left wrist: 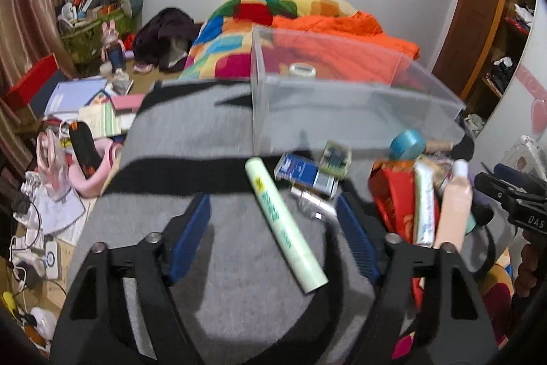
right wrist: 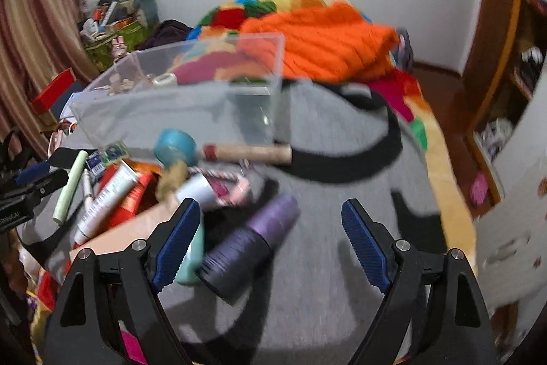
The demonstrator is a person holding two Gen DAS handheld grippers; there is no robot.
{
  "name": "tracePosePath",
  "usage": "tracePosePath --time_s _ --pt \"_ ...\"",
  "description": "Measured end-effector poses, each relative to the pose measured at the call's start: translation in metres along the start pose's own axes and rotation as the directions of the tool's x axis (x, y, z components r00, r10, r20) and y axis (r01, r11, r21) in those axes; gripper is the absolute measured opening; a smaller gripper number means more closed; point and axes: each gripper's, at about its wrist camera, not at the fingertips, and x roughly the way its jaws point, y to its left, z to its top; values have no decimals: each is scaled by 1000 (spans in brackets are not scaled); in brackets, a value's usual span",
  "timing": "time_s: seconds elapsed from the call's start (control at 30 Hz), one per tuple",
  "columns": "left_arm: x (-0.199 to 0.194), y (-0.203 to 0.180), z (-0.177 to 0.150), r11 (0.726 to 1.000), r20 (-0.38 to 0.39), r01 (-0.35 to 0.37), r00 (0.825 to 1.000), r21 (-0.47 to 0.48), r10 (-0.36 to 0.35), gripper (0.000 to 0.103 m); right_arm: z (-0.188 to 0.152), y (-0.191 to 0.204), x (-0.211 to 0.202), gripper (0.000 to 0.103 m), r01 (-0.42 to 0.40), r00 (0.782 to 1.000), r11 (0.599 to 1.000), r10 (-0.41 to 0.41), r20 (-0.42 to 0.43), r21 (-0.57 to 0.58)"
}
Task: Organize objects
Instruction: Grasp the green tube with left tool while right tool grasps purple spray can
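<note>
A pale green tube (left wrist: 285, 224) lies slantwise on the grey and black cloth (left wrist: 177, 139), between the fingers of my left gripper (left wrist: 271, 204), which is open and clear of it. A purple and black bottle (right wrist: 253, 242) lies on its side between the fingers of my right gripper (right wrist: 270, 204), also open, its pads apart from the bottle. A clear plastic box (left wrist: 342, 98) (right wrist: 191, 81) stands just beyond, holding a small tape roll (left wrist: 302, 70). Between the grippers is a pile: a red packet (left wrist: 393, 194), a white tube (right wrist: 106, 197), a teal tape roll (right wrist: 174, 146), a wooden stick (right wrist: 246, 153).
The cloth covers a bed with a colourful quilt (left wrist: 222, 43) and an orange blanket (right wrist: 324, 50) behind the box. Books, cables and a pink item (left wrist: 92, 166) clutter the floor at left. A wooden wardrobe (left wrist: 478, 5) stands at right.
</note>
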Motion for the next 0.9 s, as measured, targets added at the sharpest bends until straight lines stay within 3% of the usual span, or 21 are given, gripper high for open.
tracePosePath --time_s 0.1,0.23,0.37,0.53,0.67,0.8,0.9 --pt "7 -4 -5 1000 -12 -17 1000 -2 17 67 -5 -8 9 82 -37 999 997 39 -31 62" --pt "10 -6 -13 999 -13 -44 999 5 45 57 -6 -1 13 79 -32 999 999 33 -31 38" --pt "4 -3 -23 997 8 -80 997 23 79 54 -10 7 16 58 -41 998 999 41 -38 20" --pt "-1 7 -28 996 19 -88 996 15 87 48 -15 -7 18 38 -43 998 996 48 -51 80" --pt "5 7 -21 996 26 -92 995 15 92 35 -14 -14 17 23 -26 998 995 30 -46 95" --pt "13 4 -15 996 42 -83 996 28 82 15 -14 -16 12 23 -27 999 995 29 -27 92" --pt "11 2 -16 996 46 -78 996 42 76 15 -11 -17 4 23 -26 1000 996 26 2 89"
